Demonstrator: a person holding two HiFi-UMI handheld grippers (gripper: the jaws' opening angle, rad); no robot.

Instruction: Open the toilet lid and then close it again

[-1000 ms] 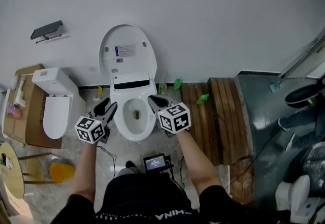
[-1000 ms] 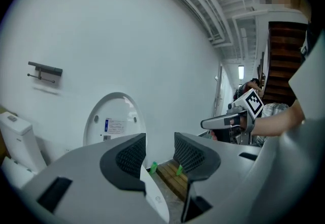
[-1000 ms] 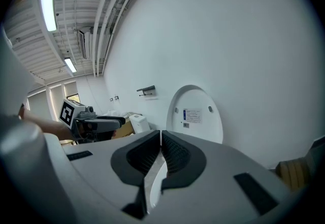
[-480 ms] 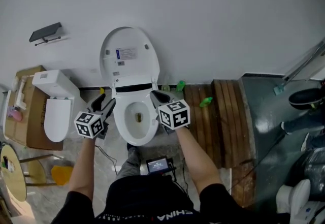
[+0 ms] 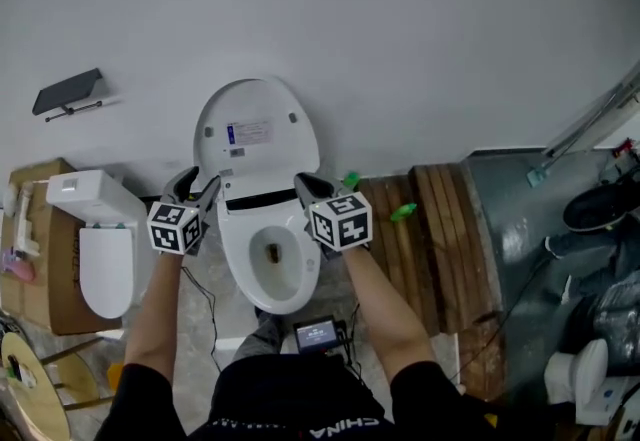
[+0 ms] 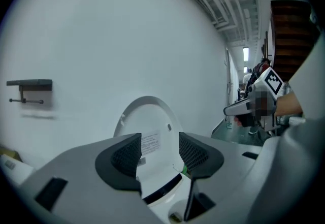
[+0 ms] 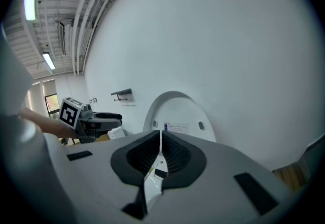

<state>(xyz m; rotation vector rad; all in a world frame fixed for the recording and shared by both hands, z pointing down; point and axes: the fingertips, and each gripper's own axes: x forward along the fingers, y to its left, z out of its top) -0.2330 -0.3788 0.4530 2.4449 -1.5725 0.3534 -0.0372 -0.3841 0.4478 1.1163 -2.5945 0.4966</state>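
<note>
Toilet lid point(image 5: 255, 124) up; closing looks due. Your left tongs point(image 5: 197, 187) just been opening, empty; right tongs point(image 5: 305, 185) closed, empty. Next: tip lid forward.

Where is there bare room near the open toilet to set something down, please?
The wooden planks right of the open toilet are mostly bare, bordered by green bottles at the wall and the grey floor. The strip between it and the second toilet is narrow. In front of the toilet a screen device and the person's foot crowd the floor.
</note>
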